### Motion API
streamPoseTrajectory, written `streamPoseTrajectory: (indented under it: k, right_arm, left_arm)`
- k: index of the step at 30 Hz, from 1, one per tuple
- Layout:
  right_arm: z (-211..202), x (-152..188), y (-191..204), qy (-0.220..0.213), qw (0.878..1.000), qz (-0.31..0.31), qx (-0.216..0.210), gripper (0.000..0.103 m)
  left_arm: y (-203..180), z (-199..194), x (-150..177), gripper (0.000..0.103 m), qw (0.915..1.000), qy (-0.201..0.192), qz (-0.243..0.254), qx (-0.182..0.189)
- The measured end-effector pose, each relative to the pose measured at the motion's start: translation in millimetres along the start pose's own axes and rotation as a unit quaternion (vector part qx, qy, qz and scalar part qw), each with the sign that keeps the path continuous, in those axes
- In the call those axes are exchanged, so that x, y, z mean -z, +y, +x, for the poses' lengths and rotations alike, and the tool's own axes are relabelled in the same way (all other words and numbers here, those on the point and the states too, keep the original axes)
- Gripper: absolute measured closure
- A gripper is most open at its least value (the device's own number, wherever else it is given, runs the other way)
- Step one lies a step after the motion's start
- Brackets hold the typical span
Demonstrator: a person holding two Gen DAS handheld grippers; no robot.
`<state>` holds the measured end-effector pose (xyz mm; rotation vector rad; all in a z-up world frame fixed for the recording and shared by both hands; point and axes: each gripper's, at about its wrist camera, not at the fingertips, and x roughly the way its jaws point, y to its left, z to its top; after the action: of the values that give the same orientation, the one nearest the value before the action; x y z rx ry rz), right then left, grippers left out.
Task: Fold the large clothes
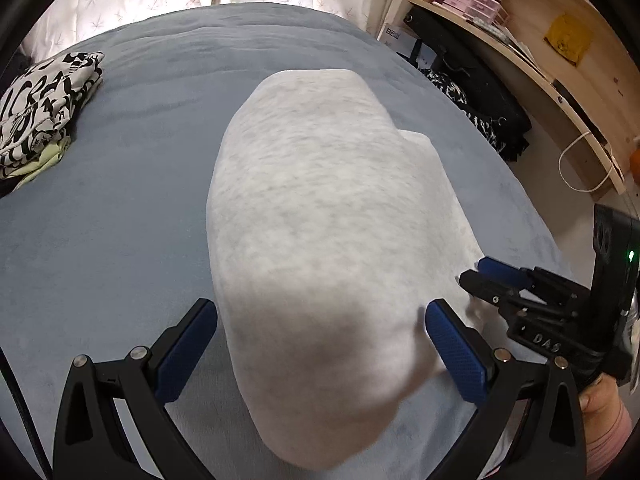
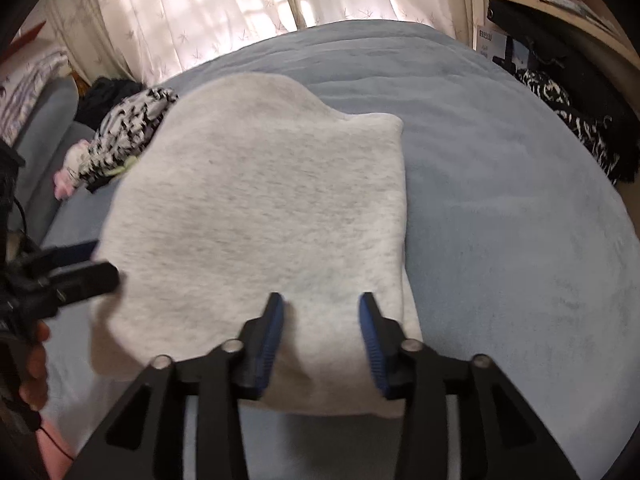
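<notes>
1. I see the grey garment (image 1: 320,240) lying folded into a long, thick pad on the blue bedspread (image 1: 120,220), its near end directly under both tools.
2. My left gripper (image 1: 320,352) stands wide apart, straddling the near end without pinching it.
3. My right gripper (image 2: 322,340) has its jaws part-way apart over the near hem; the pads look clear of the cloth, so nothing is held.
4. I judge the fabric soft, limp and fairly heavy for cloth: several layers, likely to sag and slide apart if lifted by one point.
5. I would take both near corners, biting through all layers at the edge, and keep the hands level.
</notes>
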<state>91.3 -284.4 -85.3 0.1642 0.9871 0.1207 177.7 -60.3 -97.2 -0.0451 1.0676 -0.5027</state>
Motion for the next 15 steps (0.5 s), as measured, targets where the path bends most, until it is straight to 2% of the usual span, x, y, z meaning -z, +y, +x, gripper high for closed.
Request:
streamPoseTrajectory:
  k: [2,4,6,9,13,15]
  right_arm:
    - [-8.8,-1.1,-3.3,-0.001,1.000,0.009,-0.011,0.047]
    - [-15.7,-1.1,-1.5,-0.002,1.000,0.010,-0.017,0.040]
    - [-24.2,0.3,1.0,-0.009,1.000,0.006,-0.017,0.039]
    - [-35.0,-2.5,-0.6,-0.023,1.000,0.000,-0.017,0.031]
    - [-34.9,-12.4,-9.6,-0.032,0.999,0.000,-0.009,0.016]
    - [-28.2,-20.7,-19.2,-0.025,1.000,0.011,-0.015,0.015]
  left_arm:
    - [-3.8,-4.9,3.0,0.000,0.9999,0.009,0.000,-0.005]
    - [-2.8,-9.6,3.1,0.000,0.9999,0.016,-0.002,-0.005]
    - [0.6,-16.3,4.6,0.000,0.9998,0.015,-0.009,-0.005]
    - [9.3,-22.3,1.8,0.000,0.9990,0.018,-0.029,0.030]
    - [25.3,-19.7,-5.6,0.000,0.9970,0.020,-0.052,0.054]
    - [34.0,-13.0,-8.2,0.000,0.9946,0.021,-0.068,0.075]
